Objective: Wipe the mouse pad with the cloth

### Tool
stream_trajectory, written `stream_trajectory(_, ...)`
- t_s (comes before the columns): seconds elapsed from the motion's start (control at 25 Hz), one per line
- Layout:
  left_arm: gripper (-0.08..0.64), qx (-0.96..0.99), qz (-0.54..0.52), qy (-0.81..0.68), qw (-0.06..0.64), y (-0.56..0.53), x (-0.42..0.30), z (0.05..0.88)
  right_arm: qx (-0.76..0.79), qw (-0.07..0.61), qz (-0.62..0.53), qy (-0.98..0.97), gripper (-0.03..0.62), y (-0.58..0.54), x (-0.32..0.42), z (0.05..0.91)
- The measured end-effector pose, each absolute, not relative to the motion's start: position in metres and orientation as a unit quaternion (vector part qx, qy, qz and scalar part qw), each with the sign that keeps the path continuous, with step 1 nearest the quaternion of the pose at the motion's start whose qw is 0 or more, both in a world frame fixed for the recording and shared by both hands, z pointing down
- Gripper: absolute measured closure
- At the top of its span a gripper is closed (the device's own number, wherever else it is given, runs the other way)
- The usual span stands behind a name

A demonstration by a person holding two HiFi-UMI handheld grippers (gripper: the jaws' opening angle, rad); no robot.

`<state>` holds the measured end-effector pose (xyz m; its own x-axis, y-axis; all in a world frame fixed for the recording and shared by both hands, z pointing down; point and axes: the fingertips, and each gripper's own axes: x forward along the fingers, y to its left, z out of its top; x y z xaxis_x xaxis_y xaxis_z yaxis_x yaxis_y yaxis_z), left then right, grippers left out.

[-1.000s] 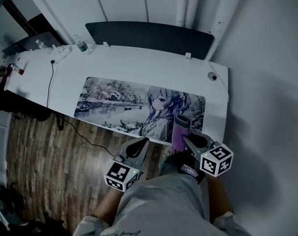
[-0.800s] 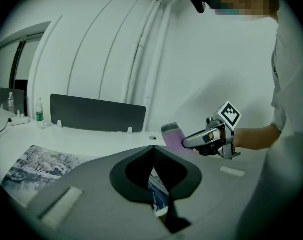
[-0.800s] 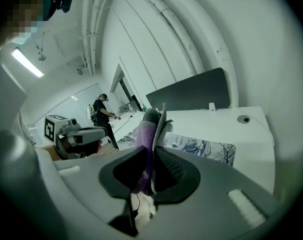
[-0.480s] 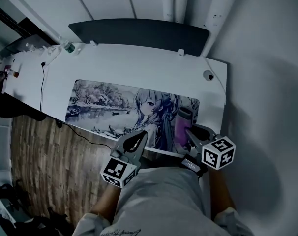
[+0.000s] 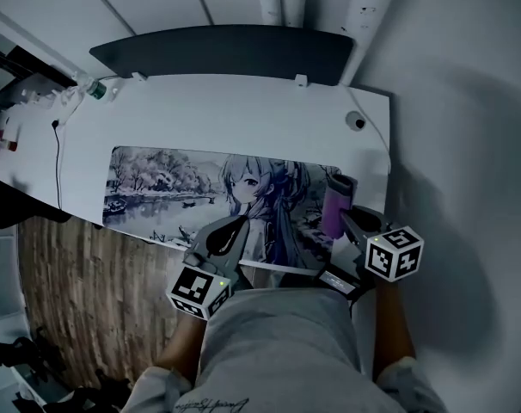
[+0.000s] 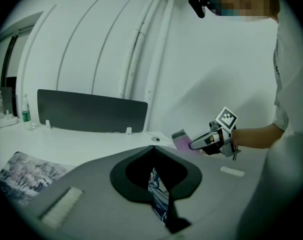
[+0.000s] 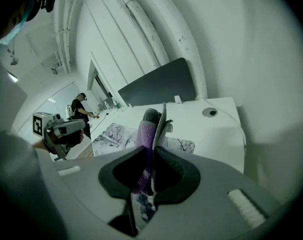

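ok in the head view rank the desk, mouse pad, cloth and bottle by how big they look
1. desk
2. mouse pad
3. cloth
4. bottle, though it sits farther from the camera than the cloth, so this last pair is unsure

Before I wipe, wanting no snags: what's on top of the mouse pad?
Nothing shows on the mouse pad; the left gripper, right gripper and cloth hide parts of its near edge.
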<state>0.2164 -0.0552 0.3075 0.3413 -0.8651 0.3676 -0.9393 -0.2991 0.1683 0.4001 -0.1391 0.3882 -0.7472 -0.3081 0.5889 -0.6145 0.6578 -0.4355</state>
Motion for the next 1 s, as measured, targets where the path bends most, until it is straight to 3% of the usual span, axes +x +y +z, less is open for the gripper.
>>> stream_trajectory(0.32, 0.541, 0.824, 0.113, -0.524, 0.183, -0.078, 0.178, 0.322, 0.329, 0.257, 0.351, -0.839, 0.524, -0.16, 0.408, 0.416)
stream_trajectory(1.0, 0.541, 0.822, 0.139, -0.504, 0.225, -0.09, 0.086, 0.367, 0.389, 0.385, 0.381, -0.745, 0.525, -0.207, 0.402, 0.511)
